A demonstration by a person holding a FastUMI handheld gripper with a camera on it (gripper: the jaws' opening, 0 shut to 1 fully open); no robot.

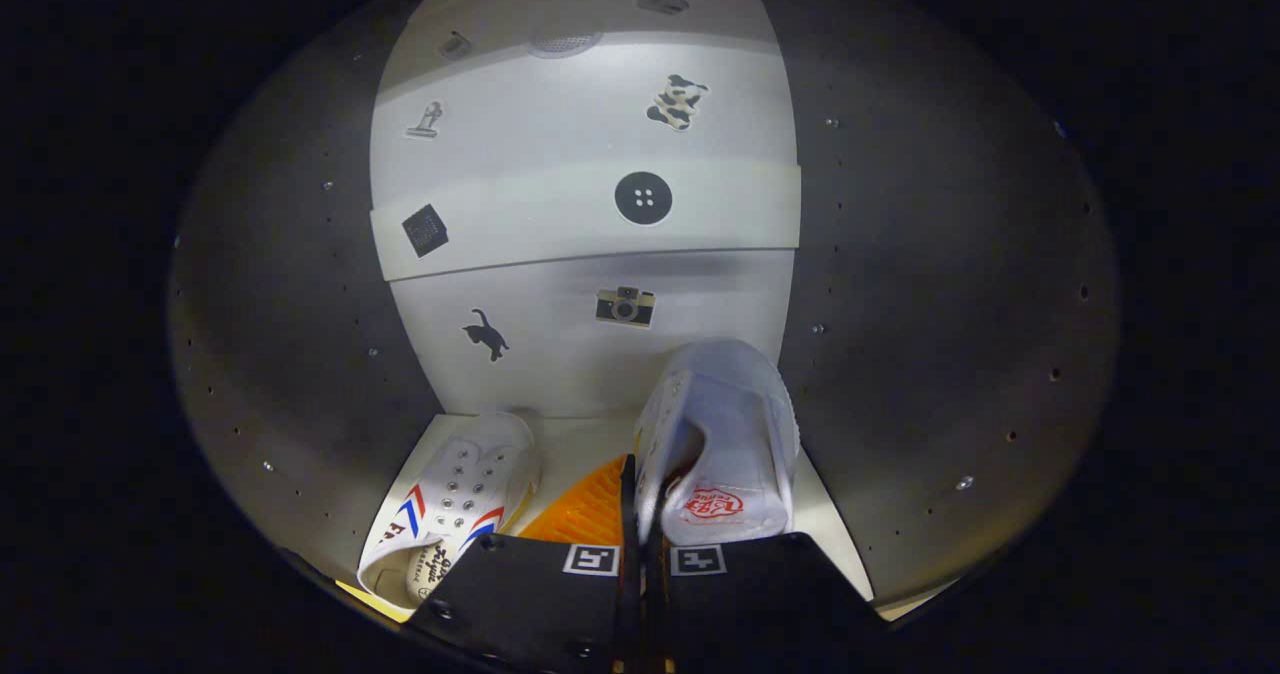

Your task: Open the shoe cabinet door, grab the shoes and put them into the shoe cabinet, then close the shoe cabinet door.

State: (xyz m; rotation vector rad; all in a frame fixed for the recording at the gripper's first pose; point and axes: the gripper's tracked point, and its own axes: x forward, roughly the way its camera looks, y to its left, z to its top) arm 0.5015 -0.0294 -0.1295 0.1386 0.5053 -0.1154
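Inside the open shoe cabinet [300,354], one white shoe [455,514] already lay at the left on the bottom shelf. The gripper [640,514] had its jaws clamped on a second white shoe [725,444], at the right, not yet released. Two shoes in all; the door remained to be shut.

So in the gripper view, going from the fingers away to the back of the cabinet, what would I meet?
Gripper, fingers pinched on the held shoe's edge → held white shoe → camera sticker on the back wall → black button sticker → cow-patterned sticker.
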